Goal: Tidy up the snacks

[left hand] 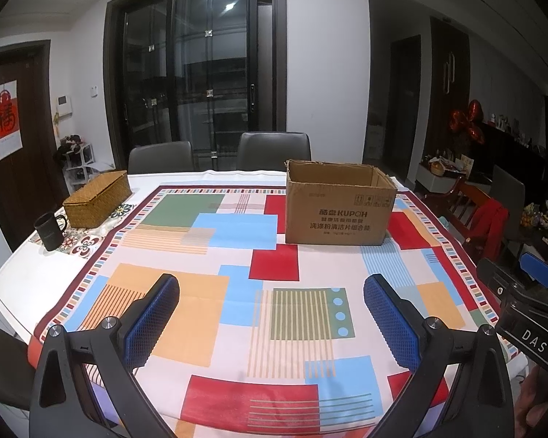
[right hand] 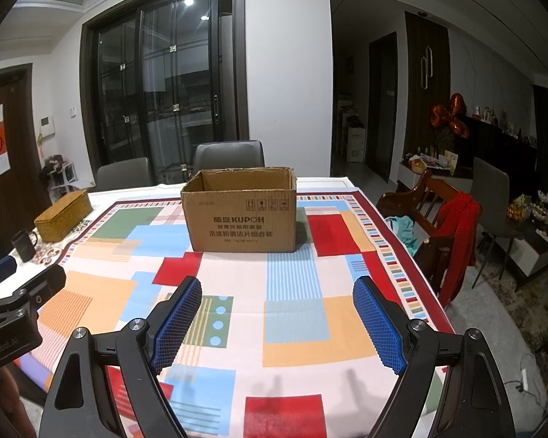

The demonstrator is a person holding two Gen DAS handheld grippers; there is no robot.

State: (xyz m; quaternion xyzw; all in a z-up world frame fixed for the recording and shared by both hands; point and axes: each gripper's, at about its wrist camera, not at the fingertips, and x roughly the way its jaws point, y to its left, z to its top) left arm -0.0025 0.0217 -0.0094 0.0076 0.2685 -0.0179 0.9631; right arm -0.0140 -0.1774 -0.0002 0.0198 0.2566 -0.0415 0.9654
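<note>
Left tongs (left hand: 272, 323): seen from their own camera, held above the near part of the desk, angled down; the blue pads stand wide apart, released, with nothing between them.
Right tongs (right hand: 277, 323): likewise released, the blue pads spread wide over the cloth, nothing gripped.
Neighbouring tongs: the right pair is also glimpsed at the right edge of the left view; the left pair is glimpsed at the left edge of the right view.
Desk (left hand: 25, 284): covered by a cloth (left hand: 237, 255) printed with red, blue, orange and green blocks and stripes.
Cardboard box (left hand: 339, 204): stood upright on the far half of the desk, open at the top, printed text on its near face; its inside cannot be seen into from here.
Snacks: none can be made out on the desk in either view.
Wicker box (left hand: 96, 199): lidded, placed at the far left corner of the desk, well apart from the cardboard box.
Black mug (left hand: 49, 231): set upright just beside the wicker box, on its near side, handle turned right.
Chairs (left hand: 272, 149): two dark ones are pushed in along the far edge of the desk.
</note>
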